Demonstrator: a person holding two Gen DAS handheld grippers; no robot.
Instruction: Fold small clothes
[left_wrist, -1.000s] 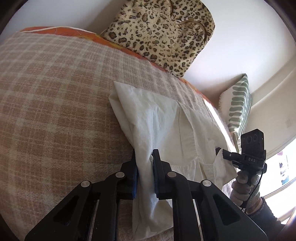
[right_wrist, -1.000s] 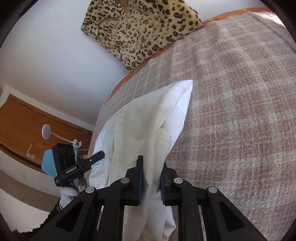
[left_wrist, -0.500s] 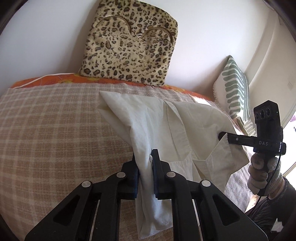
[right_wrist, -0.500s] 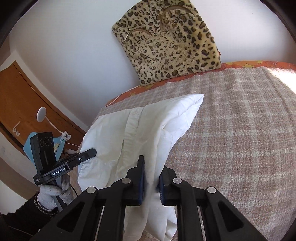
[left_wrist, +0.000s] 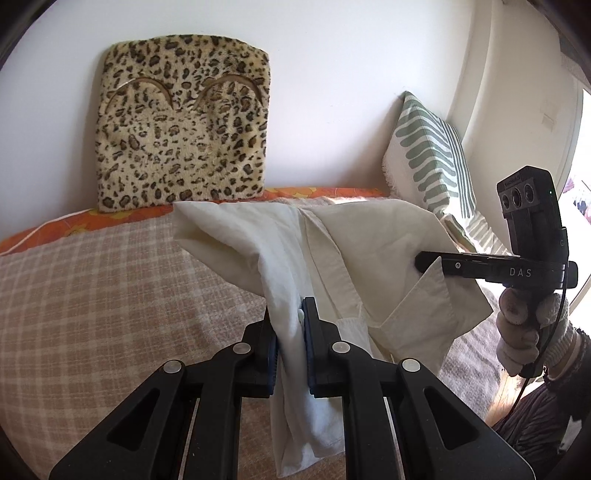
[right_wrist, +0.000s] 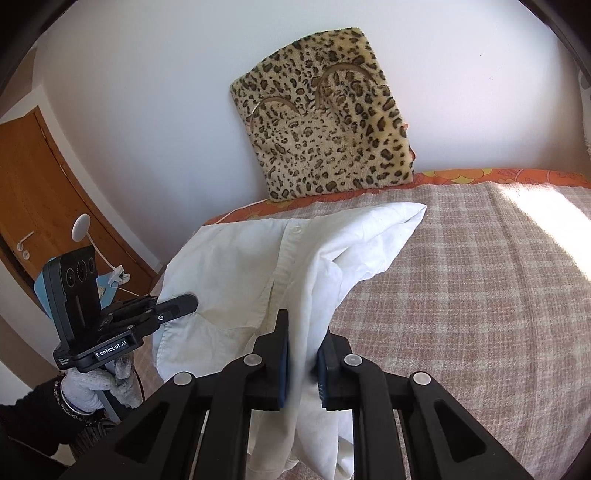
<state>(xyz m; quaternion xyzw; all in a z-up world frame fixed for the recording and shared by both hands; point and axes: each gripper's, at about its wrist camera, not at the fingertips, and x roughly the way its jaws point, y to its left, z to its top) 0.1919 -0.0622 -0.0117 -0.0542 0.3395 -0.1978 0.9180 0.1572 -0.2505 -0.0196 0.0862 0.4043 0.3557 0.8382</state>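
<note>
A small white button shirt (left_wrist: 354, 243) hangs stretched between both grippers above the checked blanket (left_wrist: 110, 295). My left gripper (left_wrist: 290, 325) is shut on a bunched edge of the shirt, which droops below the jaws. My right gripper (right_wrist: 301, 343) is shut on the opposite edge of the shirt (right_wrist: 258, 266). Each gripper shows in the other's view: the right one (left_wrist: 421, 260) at the shirt's right side, the left one (right_wrist: 190, 302) at its left side. The shirt's far corner points toward the wall.
A leopard-print cushion (left_wrist: 181, 122) leans on the white wall at the bed's far edge. A green-striped pillow (left_wrist: 432, 155) stands at the right end. An orange sheet edge (right_wrist: 498, 177) runs along the wall. A wooden door (right_wrist: 40, 206) is at the left.
Both grippers have lifted the shirt up off the blanket and levelled out, so the views swung from the bed surface to facing the wall. Both stay shut on the shirt.
</note>
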